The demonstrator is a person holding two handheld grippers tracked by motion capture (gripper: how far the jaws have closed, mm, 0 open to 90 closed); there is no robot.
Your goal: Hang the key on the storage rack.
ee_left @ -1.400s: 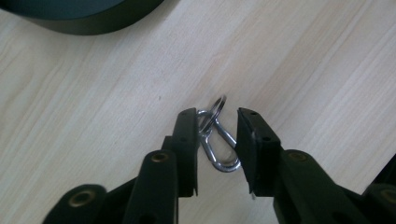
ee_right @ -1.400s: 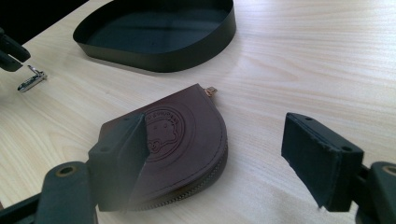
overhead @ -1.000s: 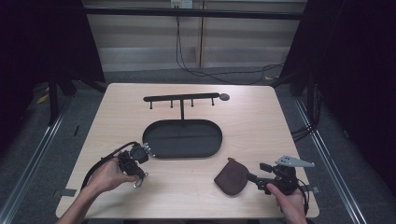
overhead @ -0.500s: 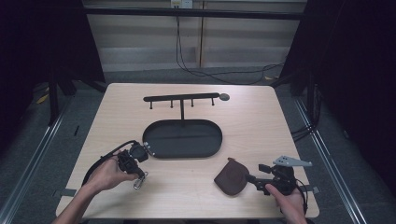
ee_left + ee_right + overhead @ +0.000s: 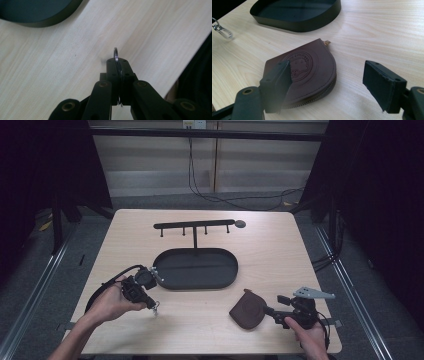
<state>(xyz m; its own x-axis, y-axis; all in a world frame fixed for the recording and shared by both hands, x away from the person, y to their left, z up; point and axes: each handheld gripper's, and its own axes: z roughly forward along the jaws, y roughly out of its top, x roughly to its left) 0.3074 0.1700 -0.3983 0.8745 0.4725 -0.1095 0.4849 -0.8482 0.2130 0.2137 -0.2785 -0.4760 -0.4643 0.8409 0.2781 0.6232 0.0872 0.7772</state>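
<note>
The left hand-held gripper is clamped on a thin metal key ring, light, stiff and slippery, just above the surface, while the right hand-held gripper gapes around the soft, probably leather, coin pouch, best pinched at its zipped edge.
</note>
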